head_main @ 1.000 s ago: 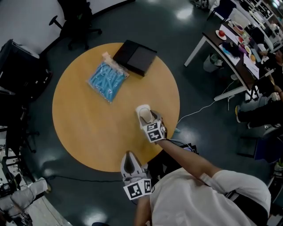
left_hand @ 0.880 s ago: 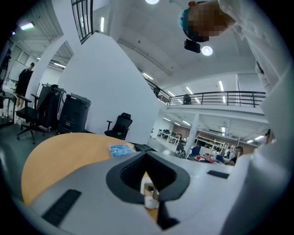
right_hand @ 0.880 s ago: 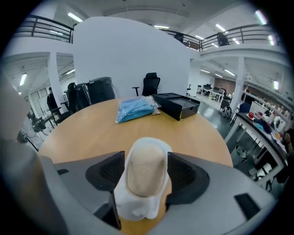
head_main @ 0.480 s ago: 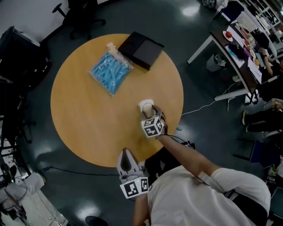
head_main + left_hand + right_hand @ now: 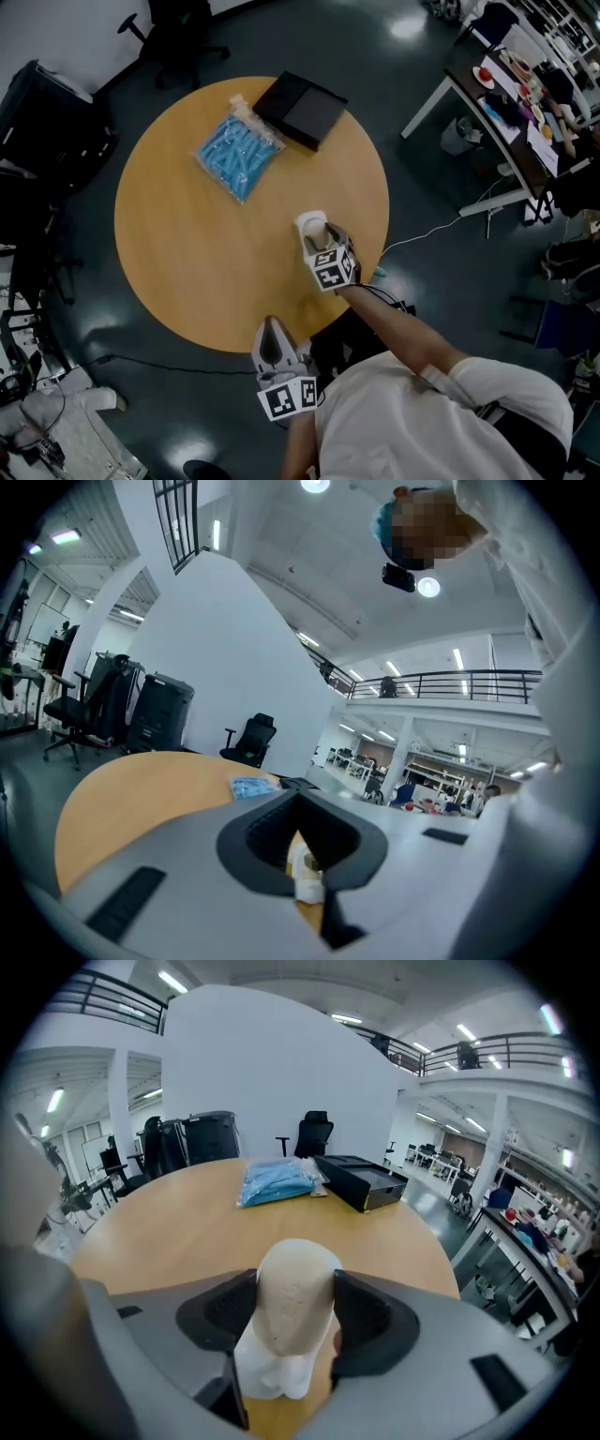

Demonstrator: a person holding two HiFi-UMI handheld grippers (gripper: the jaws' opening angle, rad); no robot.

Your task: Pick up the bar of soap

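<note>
1. Head view: the right gripper (image 5: 316,234) was closed on the pale bar of soap (image 5: 309,223) over the near-right part of the round wooden table (image 5: 187,244). A blue packet (image 5: 239,157) and a black box (image 5: 302,109) lay just beside each other at the far side, well apart from the soap. The left gripper (image 5: 273,339) hung off the table's near edge.
2. Left gripper view: the left gripper (image 5: 302,841) had its jaws drawn together with nothing between them (only a sliver of table showed past them).
3. Right gripper view: the right gripper (image 5: 292,1312) had its jaws pressed against both sides of the bar of soap (image 5: 298,1274), which stood upright. The blue packet (image 5: 278,1183) and black box (image 5: 361,1177) lay beyond.
</note>
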